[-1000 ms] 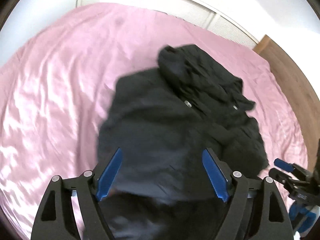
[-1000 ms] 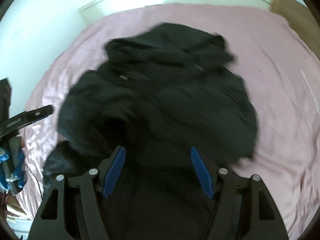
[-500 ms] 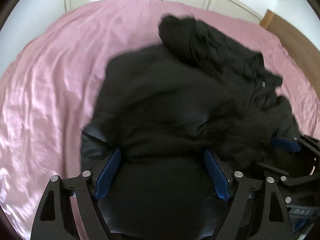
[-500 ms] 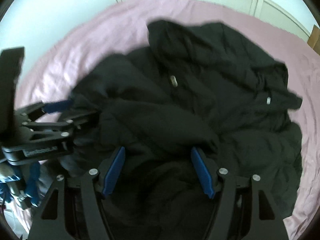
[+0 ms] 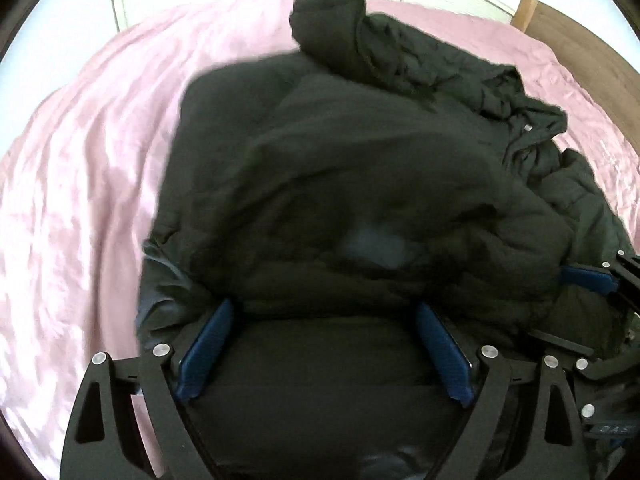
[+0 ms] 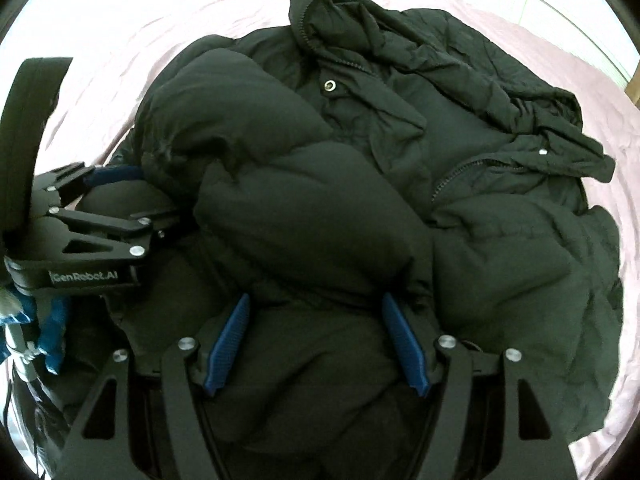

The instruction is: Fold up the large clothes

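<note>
Bedding is seen first at the left: a pink sheet (image 5: 76, 184) covers the bed and is creased. A black padded jacket (image 5: 352, 152) lies in a heap on the sheet, near the middle of the bed, with pink fabric exposed on both sides of it. The collar (image 6: 316, 12) is at the far end, and a metal snap (image 6: 330, 85) is visible just below it. A zip (image 6: 452, 178) runs along an open edge toward the right. In the left wrist view, the left gripper (image 5: 322, 344) is held with its jaws spread wide, the blue pads (image 5: 206, 344) set at either side of a thick fold of the jacket; the fabric fills the gap, but no clamping is shown. The view is blurred in the middle. In the right wrist view, the right gripper (image 6: 316, 344) is likewise spread wide over a puffed fold, with jacket fabric bulging between its pads (image 6: 228, 344); nothing is pinched. The left gripper (image 6: 116, 196) is also seen at the left edge of that view, with its tips against the jacket. A wooden headboard (image 5: 580, 44) is visible at the far right.
</note>
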`<action>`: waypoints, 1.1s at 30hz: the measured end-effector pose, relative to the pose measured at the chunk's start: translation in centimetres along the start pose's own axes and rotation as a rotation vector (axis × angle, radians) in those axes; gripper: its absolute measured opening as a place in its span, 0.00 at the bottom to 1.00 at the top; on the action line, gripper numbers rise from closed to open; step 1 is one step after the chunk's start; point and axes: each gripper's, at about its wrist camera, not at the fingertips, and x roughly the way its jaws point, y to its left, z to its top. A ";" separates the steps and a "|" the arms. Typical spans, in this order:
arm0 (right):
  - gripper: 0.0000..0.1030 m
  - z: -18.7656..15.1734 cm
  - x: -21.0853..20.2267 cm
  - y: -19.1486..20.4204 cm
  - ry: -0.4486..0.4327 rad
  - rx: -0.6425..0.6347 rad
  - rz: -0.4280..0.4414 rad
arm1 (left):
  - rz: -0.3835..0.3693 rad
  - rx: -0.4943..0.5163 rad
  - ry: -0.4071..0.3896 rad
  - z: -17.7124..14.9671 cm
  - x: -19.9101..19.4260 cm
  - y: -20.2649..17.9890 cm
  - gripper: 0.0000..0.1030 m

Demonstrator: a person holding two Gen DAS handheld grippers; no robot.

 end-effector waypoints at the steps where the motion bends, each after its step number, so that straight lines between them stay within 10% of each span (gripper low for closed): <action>1: 0.66 0.2 -0.6 0.3 0.003 -0.003 -0.004 | -0.001 -0.004 -0.015 0.2 -0.7 0.2 0.88; 9: 0.66 1.7 -5.7 1.5 -0.085 -0.023 0.012 | 0.036 0.000 -0.110 6.1 -2.8 2.6 0.88; 21: 0.66 -0.1 0.6 -1.8 -0.017 0.118 0.051 | 0.029 -0.061 0.055 4.8 6.6 2.8 0.99; 33: 0.66 -1.5 -4.3 -1.1 -0.025 0.014 -0.008 | 0.057 0.009 -0.034 0.9 -1.8 -0.5 0.99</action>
